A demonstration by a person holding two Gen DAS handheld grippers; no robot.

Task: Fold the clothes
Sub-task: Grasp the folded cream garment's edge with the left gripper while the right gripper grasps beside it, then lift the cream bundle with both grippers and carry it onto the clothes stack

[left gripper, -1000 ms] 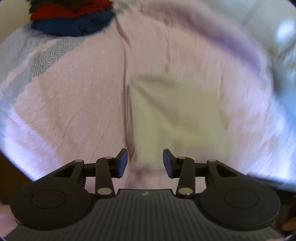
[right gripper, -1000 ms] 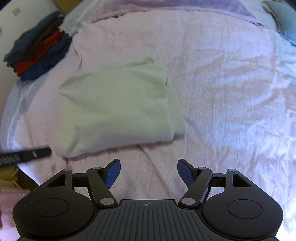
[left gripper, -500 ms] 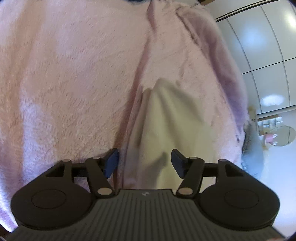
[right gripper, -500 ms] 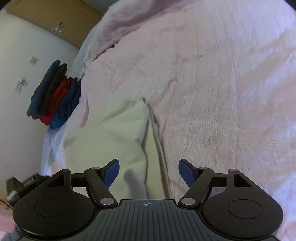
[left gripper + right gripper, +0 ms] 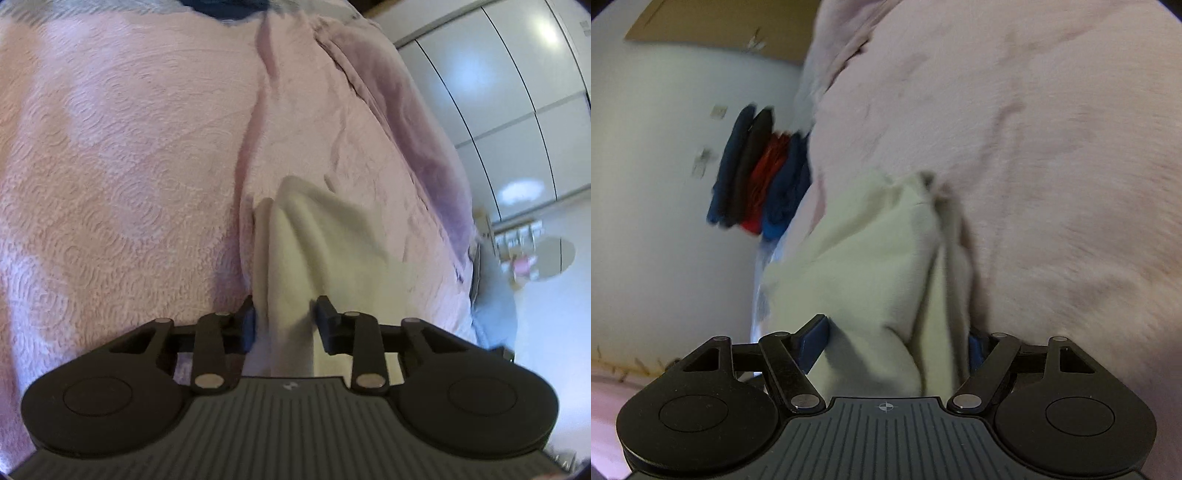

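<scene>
A folded cream garment (image 5: 325, 236) lies on a pink bedspread (image 5: 129, 155). My left gripper (image 5: 284, 325) is shut on the garment's near edge, with bunched cloth between its narrowed jaws. In the right wrist view the same cream garment (image 5: 871, 258) fills the gap of my right gripper (image 5: 897, 343). Its jaws stand wide apart around a thick fold of the cloth. The right fingertip (image 5: 975, 347) is partly hidden behind the cloth.
A stack of folded blue, black and red clothes (image 5: 761, 173) sits at the bed's far corner by a white wall (image 5: 665, 184). White wardrobe doors (image 5: 498, 92) stand beyond the bed's far side. The pink bedspread (image 5: 1052, 147) stretches to the right.
Both grippers have dropped low and pushed onto the cream garment's edge. The left jaws have narrowed onto the cloth. The cloth now lies between the right jaws, which stay wide.
</scene>
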